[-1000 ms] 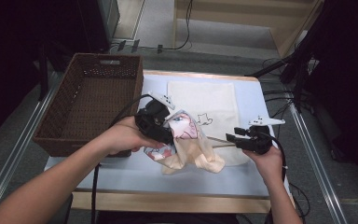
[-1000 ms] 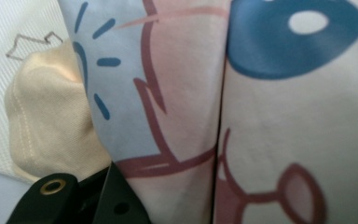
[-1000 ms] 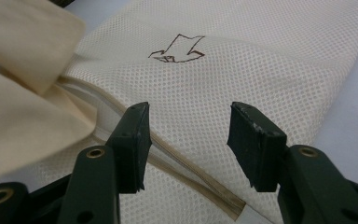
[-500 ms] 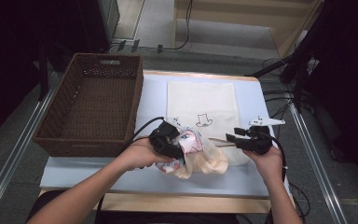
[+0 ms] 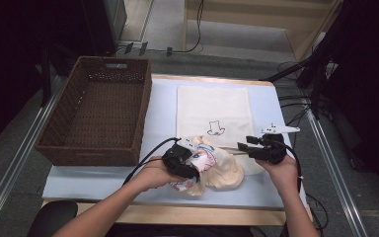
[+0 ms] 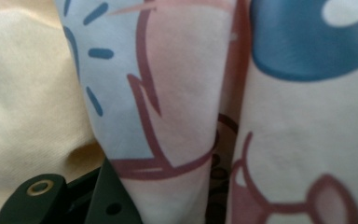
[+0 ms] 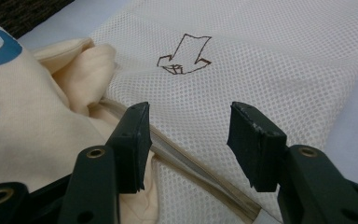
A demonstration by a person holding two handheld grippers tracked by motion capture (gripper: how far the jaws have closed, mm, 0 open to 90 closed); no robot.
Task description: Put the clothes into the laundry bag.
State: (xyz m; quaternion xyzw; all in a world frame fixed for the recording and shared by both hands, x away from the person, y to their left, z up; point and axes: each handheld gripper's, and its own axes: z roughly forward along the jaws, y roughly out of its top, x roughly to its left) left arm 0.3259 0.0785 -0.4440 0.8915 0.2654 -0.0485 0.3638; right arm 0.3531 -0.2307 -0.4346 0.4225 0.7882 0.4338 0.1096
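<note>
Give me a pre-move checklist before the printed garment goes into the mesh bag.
1. Left tongs on the printed garment: ok; cloth is bunched right against the one jaw in the left gripper view.
2. Firmness of that grip: cannot tell.
3. Right tongs shut on the mesh bag: not ok; jaws stand apart above its zipper edge.
4. Bag mouth open: cannot tell.
5. Bag flat on the table: ok.
6. Wicker basket clear of the work: ok.
</note>
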